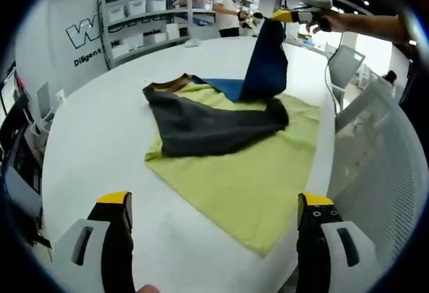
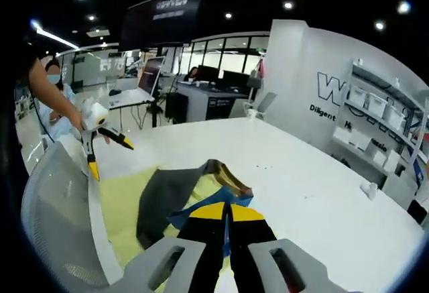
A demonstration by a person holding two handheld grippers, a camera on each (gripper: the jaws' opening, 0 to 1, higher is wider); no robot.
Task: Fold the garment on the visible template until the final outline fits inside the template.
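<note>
Lifting one garment [image 1: 221, 115] off one template [image 1: 255, 179], right gripper [image 2: 226, 220] jaws clamping it (blue side), left gripper [image 1: 214, 202] jaws wide

A large dark "W" is showing on the white wall [image 1: 74, 35], cut off by the shelf [image 1: 151, 18], with "Diligent" beginning a smaller line beneath it. The wall [image 2: 315, 72] is also showing "W", "Diligent" and an "H" below it.

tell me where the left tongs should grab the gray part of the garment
Probably the loose end of the gray part, lying flat on the yellow-green template. The left tongs are open and facing it, so come in low across the template's bare near side and pinch that edge.
</note>
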